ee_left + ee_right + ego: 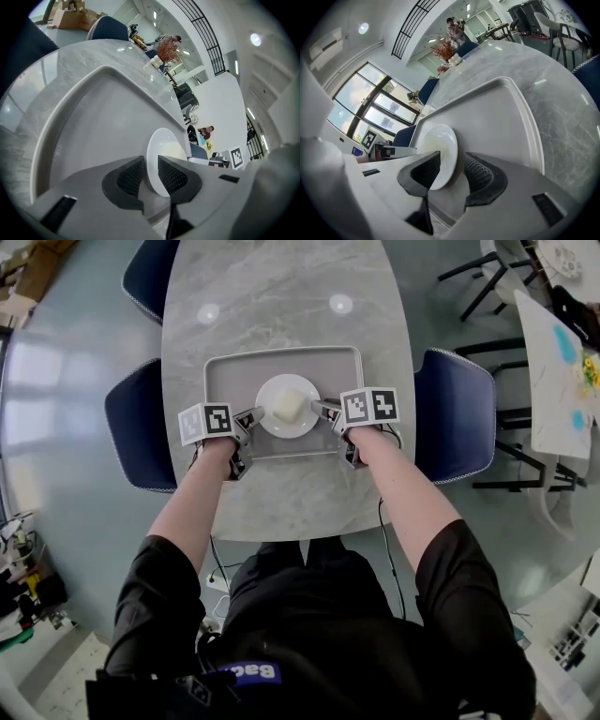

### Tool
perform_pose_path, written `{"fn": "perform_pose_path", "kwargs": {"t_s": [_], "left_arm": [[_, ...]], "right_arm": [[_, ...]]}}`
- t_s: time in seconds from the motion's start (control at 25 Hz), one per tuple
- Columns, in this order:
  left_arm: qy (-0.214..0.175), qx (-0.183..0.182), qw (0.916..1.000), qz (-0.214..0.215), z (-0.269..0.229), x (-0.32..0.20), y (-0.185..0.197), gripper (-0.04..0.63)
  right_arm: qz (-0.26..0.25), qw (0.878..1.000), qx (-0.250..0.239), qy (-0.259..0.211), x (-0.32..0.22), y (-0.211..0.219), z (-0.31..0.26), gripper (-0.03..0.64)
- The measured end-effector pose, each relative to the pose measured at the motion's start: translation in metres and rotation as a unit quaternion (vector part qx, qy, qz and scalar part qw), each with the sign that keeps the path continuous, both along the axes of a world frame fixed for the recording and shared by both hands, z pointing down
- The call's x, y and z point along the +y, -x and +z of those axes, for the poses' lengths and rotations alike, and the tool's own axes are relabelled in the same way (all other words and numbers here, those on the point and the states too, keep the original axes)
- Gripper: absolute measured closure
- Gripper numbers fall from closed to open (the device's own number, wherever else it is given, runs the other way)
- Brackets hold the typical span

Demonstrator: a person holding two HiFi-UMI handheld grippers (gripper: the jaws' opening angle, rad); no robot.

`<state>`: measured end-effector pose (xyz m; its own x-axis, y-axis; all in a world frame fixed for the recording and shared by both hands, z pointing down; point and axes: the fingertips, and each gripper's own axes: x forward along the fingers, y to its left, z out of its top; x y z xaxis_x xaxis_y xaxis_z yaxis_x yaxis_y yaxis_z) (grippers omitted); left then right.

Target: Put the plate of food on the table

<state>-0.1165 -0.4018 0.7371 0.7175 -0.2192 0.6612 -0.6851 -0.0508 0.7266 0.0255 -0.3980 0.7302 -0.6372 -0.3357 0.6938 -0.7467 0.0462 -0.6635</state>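
A white plate (pixel 273 424) carrying a pale block of food (pixel 289 406) lies in a grey tray (pixel 225 371) on the marble table (pixel 281 296). My left gripper (pixel 253 416) is at the plate's left rim. In the left gripper view the plate's (pixel 161 145) edge fills the narrow gap of that gripper (pixel 151 171), and both pads press on it. My right gripper (pixel 323 410) is at the right rim. In the right gripper view it (pixel 452 171) stands open, with the plate's (pixel 438 140) rim between the jaws and a gap beside one pad.
Blue chairs stand at the table's left (pixel 141 423), right (pixel 455 413) and far left (pixel 150 273). The tray's raised rim (pixel 534 136) surrounds the plate. Another table (pixel 562 362) and dark chairs stand at the far right.
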Motion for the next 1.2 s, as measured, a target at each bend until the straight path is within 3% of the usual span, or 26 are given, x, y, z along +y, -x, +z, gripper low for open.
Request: {"fn": "perform_pose_path", "kwargs": {"t_s": [0.2, 0.4, 0.56, 0.84, 1.04, 1.2], "left_arm": [[-0.001, -0.007, 0.9998, -0.018, -0.001, 0.004, 0.016, 0.514], [-0.015, 0.016, 0.9995, -0.022, -0.025, 0.017, 0.013, 0.514], [-0.071, 0.008, 0.9973, 0.012, -0.062, 0.033, 0.006, 0.514], [-0.177, -0.024, 0.9817, 0.065, -0.117, 0.076, -0.012, 0.517], [-0.234, -0.035, 0.9680, 0.083, -0.146, 0.111, -0.025, 0.530], [-0.269, -0.049, 0.9578, 0.090, -0.167, 0.139, -0.030, 0.576]], "right_arm": [[0.009, 1.000, -0.011, -0.006, 0.010, -0.006, -0.007, 0.472], [0.023, 0.999, -0.028, -0.033, 0.023, -0.008, -0.028, 0.472], [0.046, 0.996, -0.033, -0.072, 0.036, -0.007, -0.054, 0.472], [0.052, 0.991, -0.026, -0.123, 0.077, -0.007, -0.086, 0.474], [0.020, 0.985, -0.019, -0.170, 0.103, -0.005, -0.110, 0.480], [-0.018, 0.977, -0.015, -0.212, 0.128, 0.004, -0.134, 0.526]]}}
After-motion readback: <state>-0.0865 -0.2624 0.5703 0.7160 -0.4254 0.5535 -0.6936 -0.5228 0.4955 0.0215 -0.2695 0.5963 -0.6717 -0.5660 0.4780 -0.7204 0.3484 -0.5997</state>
